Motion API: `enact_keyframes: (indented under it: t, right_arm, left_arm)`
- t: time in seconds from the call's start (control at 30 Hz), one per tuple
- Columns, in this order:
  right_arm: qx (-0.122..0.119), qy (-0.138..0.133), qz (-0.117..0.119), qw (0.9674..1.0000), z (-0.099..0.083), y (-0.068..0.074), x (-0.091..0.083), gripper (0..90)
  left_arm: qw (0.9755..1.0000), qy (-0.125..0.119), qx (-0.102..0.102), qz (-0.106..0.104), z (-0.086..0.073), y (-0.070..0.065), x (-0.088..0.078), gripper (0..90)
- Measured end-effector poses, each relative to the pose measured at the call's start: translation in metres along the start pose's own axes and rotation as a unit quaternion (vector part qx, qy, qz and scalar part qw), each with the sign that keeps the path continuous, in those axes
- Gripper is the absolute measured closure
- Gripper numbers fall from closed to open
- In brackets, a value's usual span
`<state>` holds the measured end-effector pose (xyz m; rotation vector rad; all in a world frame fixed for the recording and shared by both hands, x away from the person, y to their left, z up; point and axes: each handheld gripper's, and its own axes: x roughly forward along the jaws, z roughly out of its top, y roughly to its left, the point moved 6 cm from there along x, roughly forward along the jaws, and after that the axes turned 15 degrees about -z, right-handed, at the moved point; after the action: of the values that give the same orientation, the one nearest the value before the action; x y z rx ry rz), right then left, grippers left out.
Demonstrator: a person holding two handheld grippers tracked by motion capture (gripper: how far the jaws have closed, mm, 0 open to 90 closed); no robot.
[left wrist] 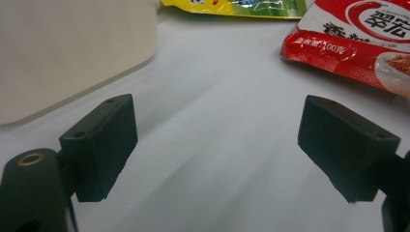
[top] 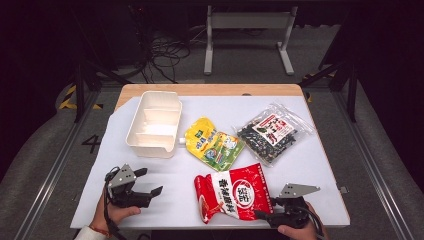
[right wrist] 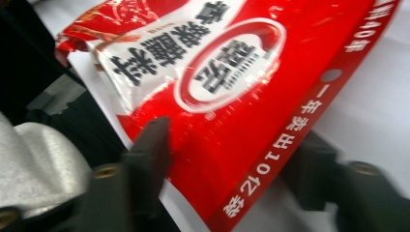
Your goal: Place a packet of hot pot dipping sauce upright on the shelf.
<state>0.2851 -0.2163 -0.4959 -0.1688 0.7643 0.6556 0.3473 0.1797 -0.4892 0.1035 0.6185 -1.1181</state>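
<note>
Left gripper (top: pixel 150 181) sits at the near left of the white table (top: pixel 310 170), held in a hand (top: pixel 116 212); jaws spread wide, nothing between them, bare tabletop under them in the left gripper view. Beyond it, far left: a cream tray (top: pixel 153 123) with three compartments, its wall close by the left jaw in the left gripper view. Just right of the tray lies a yellow-green pouch (top: pixel 213 144), flat, spout end toward the tray. Near centre: red bag (top: pixel 234 191), glossy red with a white panel, black characters and a round logo, crinkled at its near left corner, lying at the near edge of the table with one end tilted up. Its right end sits between the jaws of the right gripper (top: pixel 264 209); the right gripper view shows one jaw on either side of the bag's edge, appearing closed on it, though the frame is blurred. Far right: a clear bag (top: pixel 272 132) of dark contents with a red-and-white label, well apart from the red bag. Nothing lies between the left gripper and the red bag.
</note>
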Motion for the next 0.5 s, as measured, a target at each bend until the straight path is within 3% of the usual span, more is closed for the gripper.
enact_keyframes:
  t: [0.1, 0.23, 0.3, 0.33, 0.5]
  right_arm:
    - [0.003, -0.011, 0.017, 0.9998, 0.007, -0.001, 0.003, 72.9]
    - [-0.02, -0.026, 0.026, 0.9991, 0.02, 0.0, 0.003, 86.5]
    - [-0.037, -0.038, 0.03, 0.9981, 0.032, 0.001, 0.002, 89.7]
    - [-0.051, -0.043, 0.029, 0.9974, 0.039, 0.002, 0.002, 89.9]
    - [-0.099, -0.062, 0.015, 0.9931, 0.07, 0.005, 0.007, 90.0]
  left_arm:
    - [0.9998, -0.002, 0.002, -0.019, 0.008, -0.002, 0.008, 14.9]
    - [0.999, 0.0, 0.013, -0.043, 0.02, -0.007, 0.019, 15.0]
    - [0.9984, 0.003, 0.018, -0.054, 0.024, -0.009, 0.022, 15.3]
    - [0.9969, 0.003, 0.021, -0.075, 0.03, -0.012, 0.029, 15.3]
    - [0.9929, 0.01, 0.031, -0.115, 0.047, -0.017, 0.047, 15.7]
